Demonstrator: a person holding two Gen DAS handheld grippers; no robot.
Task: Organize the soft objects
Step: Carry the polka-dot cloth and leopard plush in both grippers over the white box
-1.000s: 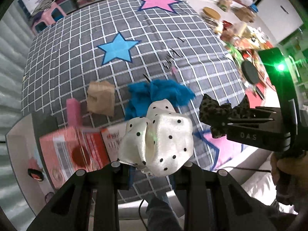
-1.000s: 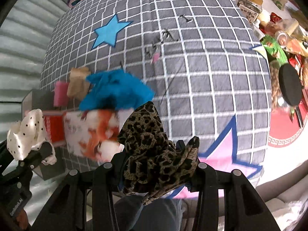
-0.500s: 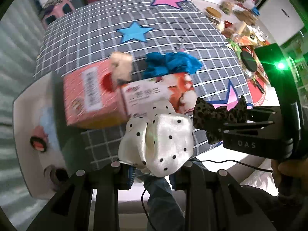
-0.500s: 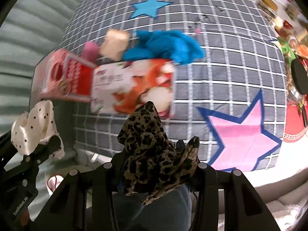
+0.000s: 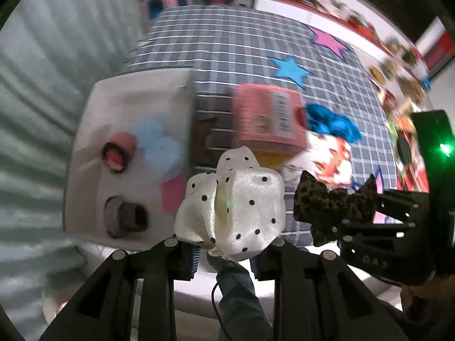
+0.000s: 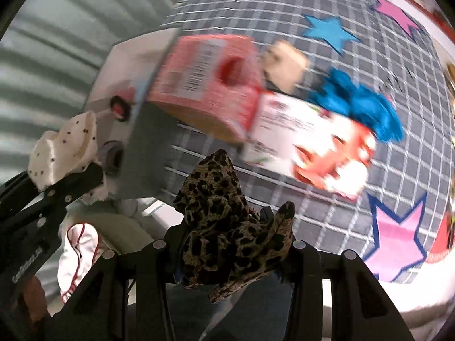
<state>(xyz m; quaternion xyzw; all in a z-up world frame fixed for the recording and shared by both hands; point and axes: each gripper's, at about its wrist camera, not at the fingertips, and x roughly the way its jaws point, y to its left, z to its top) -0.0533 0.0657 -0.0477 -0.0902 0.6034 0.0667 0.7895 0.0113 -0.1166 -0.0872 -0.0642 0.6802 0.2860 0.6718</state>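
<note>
My left gripper is shut on a white satin scrunchie with black dots. It hangs beside the near right corner of an open white box, which holds a light blue soft piece, a pink piece and two rolls. My right gripper is shut on a leopard-print scrunchie, just right of the left one and over the front edge of the checked cover. A blue cloth lies on the cover behind a pink carton.
The grey checked cover with stars spreads to the right. A white-and-red packet and a tan block lie on it by the carton. A white cloth with red trim lies low at the left. Clutter lines the far right.
Both grippers have swung left along the front edge with their scrunchies still held. The white box has come from the left edge to just beside the left gripper.
</note>
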